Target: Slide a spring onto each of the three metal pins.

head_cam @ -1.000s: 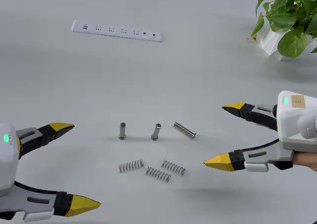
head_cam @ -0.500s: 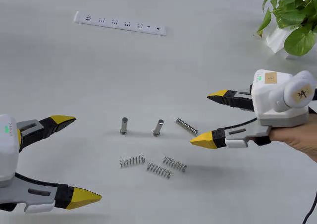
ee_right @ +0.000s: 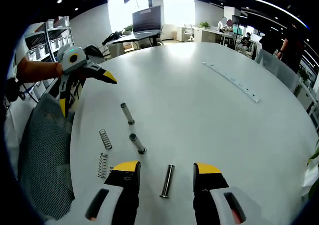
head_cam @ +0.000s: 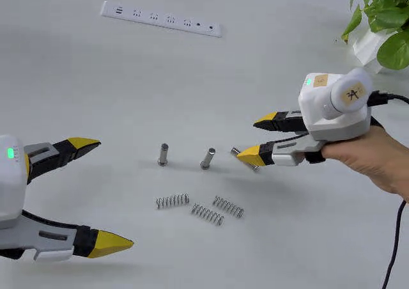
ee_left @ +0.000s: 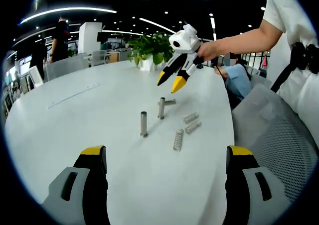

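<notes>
Two metal pins (head_cam: pixel 163 155) (head_cam: pixel 207 158) stand upright on the white table. A third pin (head_cam: pixel 246 160) lies flat to their right. Three springs (head_cam: pixel 172 201) (head_cam: pixel 207 214) (head_cam: pixel 228 206) lie loose in front of them. My right gripper (head_cam: pixel 257 137) is open and hovers at the lying pin, one yellow tip covering part of it. In the right gripper view that pin (ee_right: pixel 166 180) lies between the spread jaws of this gripper (ee_right: pixel 167 168). My left gripper (head_cam: pixel 105 193) is wide open at the near left, apart from everything; its own view shows the pins (ee_left: pixel 143 124) and springs (ee_left: pixel 178 139) ahead.
A white power strip (head_cam: pixel 161 18) lies at the far side of the table. A potted plant (head_cam: pixel 383 27) stands at the far right. A black cable (head_cam: pixel 393 250) hangs from the right gripper. A mesh chair (ee_left: pixel 279 130) sits beside the table.
My right gripper has moved left and toward the lying pin until its tip sits over it. The left gripper has stayed about where it was.
</notes>
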Tool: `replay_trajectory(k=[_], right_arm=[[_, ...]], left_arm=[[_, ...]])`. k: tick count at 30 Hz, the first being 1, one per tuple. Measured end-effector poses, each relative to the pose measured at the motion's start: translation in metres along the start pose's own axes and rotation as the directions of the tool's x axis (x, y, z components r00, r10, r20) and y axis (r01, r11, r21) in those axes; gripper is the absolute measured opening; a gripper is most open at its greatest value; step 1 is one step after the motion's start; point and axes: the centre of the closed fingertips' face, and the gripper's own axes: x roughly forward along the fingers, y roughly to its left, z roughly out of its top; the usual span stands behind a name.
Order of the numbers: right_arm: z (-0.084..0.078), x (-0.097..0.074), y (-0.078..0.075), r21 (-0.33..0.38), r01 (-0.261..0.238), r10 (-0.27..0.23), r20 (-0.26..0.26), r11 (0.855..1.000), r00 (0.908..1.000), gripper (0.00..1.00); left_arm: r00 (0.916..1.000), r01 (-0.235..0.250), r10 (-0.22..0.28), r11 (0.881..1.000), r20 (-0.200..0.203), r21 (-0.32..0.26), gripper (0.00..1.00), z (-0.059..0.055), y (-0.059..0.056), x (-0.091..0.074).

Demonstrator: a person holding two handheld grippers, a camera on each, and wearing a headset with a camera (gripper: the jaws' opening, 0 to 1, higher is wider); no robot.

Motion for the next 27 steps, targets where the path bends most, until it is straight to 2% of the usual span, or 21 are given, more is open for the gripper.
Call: replay_trajectory(k=[1,5,9,14,21,27], right_arm=[[0.000,0.005,-0.004,0.001,0.000,0.000,-0.009,1.000,1.0000,0.38],[-0.002,0.013,-0.003,0.006,-0.004,0.005,-0.049,1.000,0.9988,0.29],[-0.010,0.022,-0.015,-0.002,-0.014,0.014,-0.103,1.000,0.9946,0.25],[-0.016,0.028,-0.015,-0.002,-0.017,0.016,-0.149,1.000,0.9887,0.18],[-0.026,0.033,-0.015,0.008,-0.026,0.027,-0.211,1.000,0.9772,0.15],[-0.031,0.037,-0.014,0.015,-0.034,0.037,-0.240,0.999,0.9701,0.13]], left_arm=[[1.0000,0.000,0.000,1.000,-0.001,-0.001,0.99,0.000,0.000,0.000],[1.0000,0.002,-0.002,1.000,0.002,-0.005,0.99,-0.001,0.000,0.002],[1.0000,-0.001,0.001,1.000,0.008,-0.011,0.99,0.000,0.001,0.003],[0.9999,-0.005,0.005,1.000,0.014,-0.014,0.99,0.001,0.002,0.004],[0.9999,-0.003,0.003,1.000,0.013,-0.014,0.99,0.001,0.003,0.004],[0.9999,-0.003,0.003,1.000,0.016,-0.015,0.99,0.001,0.004,0.005]])
